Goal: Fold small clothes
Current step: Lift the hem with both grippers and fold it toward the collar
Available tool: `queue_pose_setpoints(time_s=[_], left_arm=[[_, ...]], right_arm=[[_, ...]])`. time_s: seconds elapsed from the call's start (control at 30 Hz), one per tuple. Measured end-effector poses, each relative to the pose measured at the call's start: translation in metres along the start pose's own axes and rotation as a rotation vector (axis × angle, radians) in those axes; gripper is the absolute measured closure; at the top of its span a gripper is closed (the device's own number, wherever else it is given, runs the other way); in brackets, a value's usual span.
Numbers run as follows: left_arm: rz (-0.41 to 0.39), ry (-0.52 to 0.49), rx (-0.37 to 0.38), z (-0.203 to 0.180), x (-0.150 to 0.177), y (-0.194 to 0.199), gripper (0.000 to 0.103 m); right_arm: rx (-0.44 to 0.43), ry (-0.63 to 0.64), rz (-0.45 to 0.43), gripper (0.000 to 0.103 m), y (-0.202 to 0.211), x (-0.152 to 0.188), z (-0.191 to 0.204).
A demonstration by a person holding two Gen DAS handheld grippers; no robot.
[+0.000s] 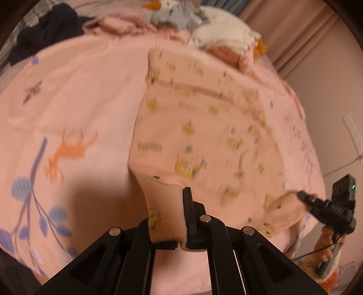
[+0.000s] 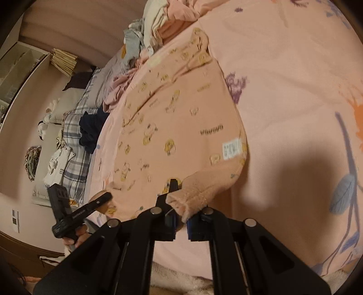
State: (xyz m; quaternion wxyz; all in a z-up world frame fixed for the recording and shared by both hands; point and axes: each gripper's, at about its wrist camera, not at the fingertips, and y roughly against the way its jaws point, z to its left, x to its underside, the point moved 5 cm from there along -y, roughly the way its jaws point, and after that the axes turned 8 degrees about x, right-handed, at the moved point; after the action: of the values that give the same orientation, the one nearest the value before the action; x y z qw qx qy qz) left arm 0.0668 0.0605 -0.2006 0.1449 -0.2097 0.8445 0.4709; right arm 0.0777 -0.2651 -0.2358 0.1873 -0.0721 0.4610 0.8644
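Both claws are closed on the peach garment (image 1: 204,127): my left claw (image 1: 179,217) pinches one near corner, my right claw (image 2: 181,211) the other. It lies spread on the pink bed sheet (image 1: 79,95), near edge lifted.

Pink printed bedsheet (image 1: 74,95), dark navy clothes heap (image 2: 91,131), plaid bedding (image 2: 74,145), possibly a plush toy (image 1: 172,11)

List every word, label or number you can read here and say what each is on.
Dark printed word repeated on the peach garment: upside down and blurred, letters not readable for certain.
White care tag on the garment: print too small to read.
Lettering on the left gripper arm: too blurred to read.
White wall sticker: dark marks only, unreadable.
White bag on the plaid bedding: print too small.
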Motion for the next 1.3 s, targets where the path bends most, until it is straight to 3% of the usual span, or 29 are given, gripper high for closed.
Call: queue_pose_setpoints(time_s=[0.17, 0.33, 1.1, 1.3], left_arm=[[-0.098, -0.053, -0.053, -0.014, -0.035, 0.01, 0.1], [-0.181, -0.136, -0.104, -0.036, -0.054, 0.015, 0.1], [-0.236, -0.171, -0.165, -0.052, -0.077, 0.017, 0.1], [-0.239, -0.139, -0.145, -0.05, -0.084, 0.015, 0.1]], right_arm=[[0.001, 0.03, -0.08, 0.096, 0.01, -0.028, 0.018], [0.059, 0.102, -0.157, 0.096, 0.015, -0.049, 0.036], [0.121, 0.176, -0.223, 0.096, 0.02, -0.076, 0.056], [0.112, 0.151, -0.229, 0.096, 0.018, -0.082, 0.056]])
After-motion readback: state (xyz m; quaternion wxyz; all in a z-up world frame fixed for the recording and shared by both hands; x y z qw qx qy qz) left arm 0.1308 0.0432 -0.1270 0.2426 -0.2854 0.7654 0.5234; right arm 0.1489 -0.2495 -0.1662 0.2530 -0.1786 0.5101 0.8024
